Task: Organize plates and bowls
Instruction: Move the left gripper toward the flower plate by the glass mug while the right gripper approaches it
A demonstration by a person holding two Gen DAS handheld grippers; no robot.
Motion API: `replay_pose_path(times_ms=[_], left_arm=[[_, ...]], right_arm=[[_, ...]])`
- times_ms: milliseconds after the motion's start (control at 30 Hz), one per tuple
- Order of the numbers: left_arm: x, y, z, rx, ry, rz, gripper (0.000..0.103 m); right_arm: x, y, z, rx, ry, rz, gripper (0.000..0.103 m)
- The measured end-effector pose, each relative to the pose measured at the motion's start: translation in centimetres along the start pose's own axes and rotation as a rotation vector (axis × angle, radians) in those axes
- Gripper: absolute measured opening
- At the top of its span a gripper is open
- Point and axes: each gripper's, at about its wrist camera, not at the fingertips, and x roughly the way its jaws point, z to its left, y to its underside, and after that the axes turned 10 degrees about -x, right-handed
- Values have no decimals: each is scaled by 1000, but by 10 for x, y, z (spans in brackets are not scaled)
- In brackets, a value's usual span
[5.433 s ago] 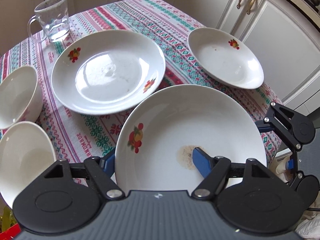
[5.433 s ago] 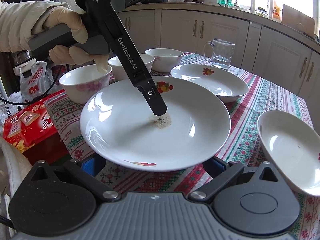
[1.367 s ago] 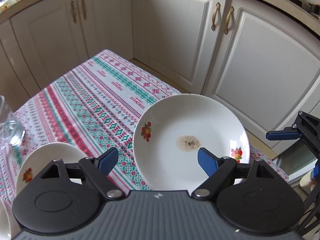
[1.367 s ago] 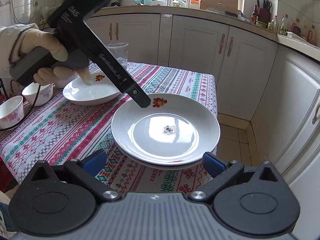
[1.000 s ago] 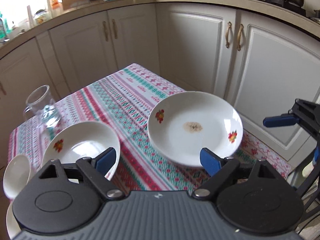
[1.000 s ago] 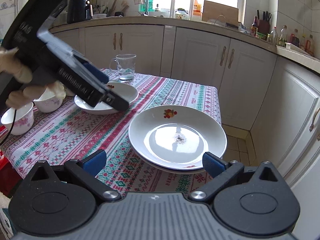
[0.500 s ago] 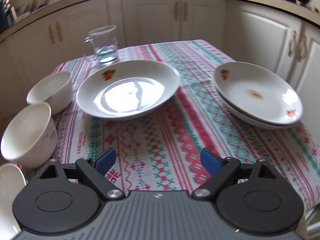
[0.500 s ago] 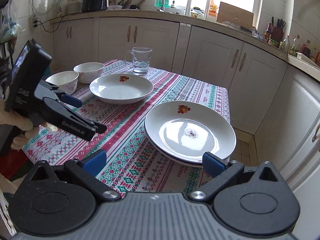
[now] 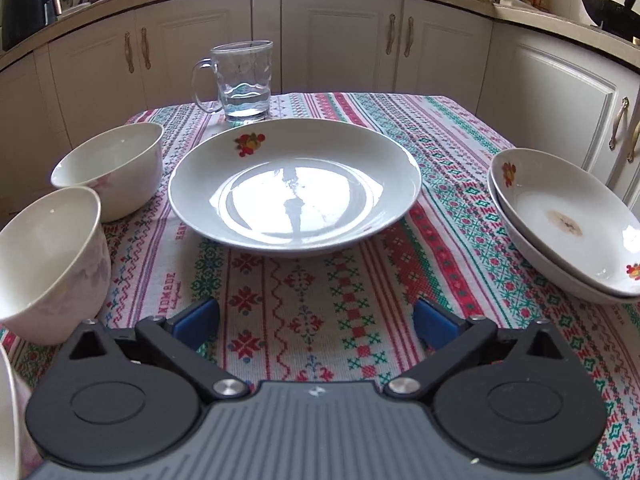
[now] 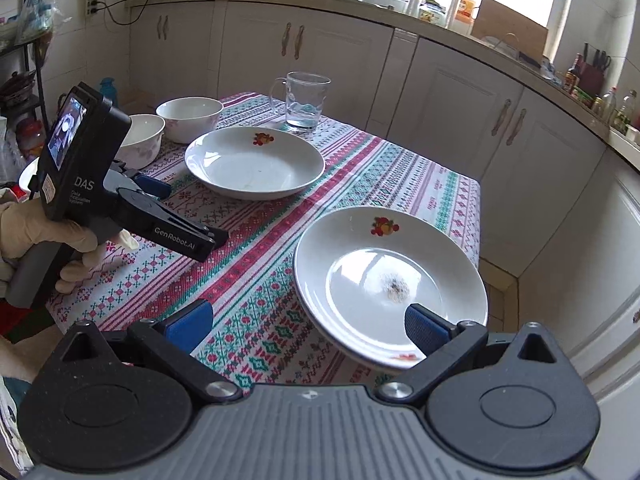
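Our left gripper [image 9: 316,318] hangs low over the tablecloth [image 9: 320,312], jaws opening with nothing between them, facing the lone plate [image 9: 294,184]. Our right gripper [image 10: 306,322] gapes empty beside the stacked plates [image 10: 390,280] at the table corner. The bottom plate barely shows; a third bowl [image 9: 8,412] is cropped.

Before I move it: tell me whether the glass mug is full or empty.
Neither: the glass mug stands upright on the tablecloth, with clear liquid only in its lower part.
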Motion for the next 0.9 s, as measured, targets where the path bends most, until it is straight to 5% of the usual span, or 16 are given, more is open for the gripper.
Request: replay_pose_path(times_ms=[900], left_arm=[[26,-21,7,-47,-41,-42,103]], right_arm=[[120,-119,-55,-278,-368,-4,103]])
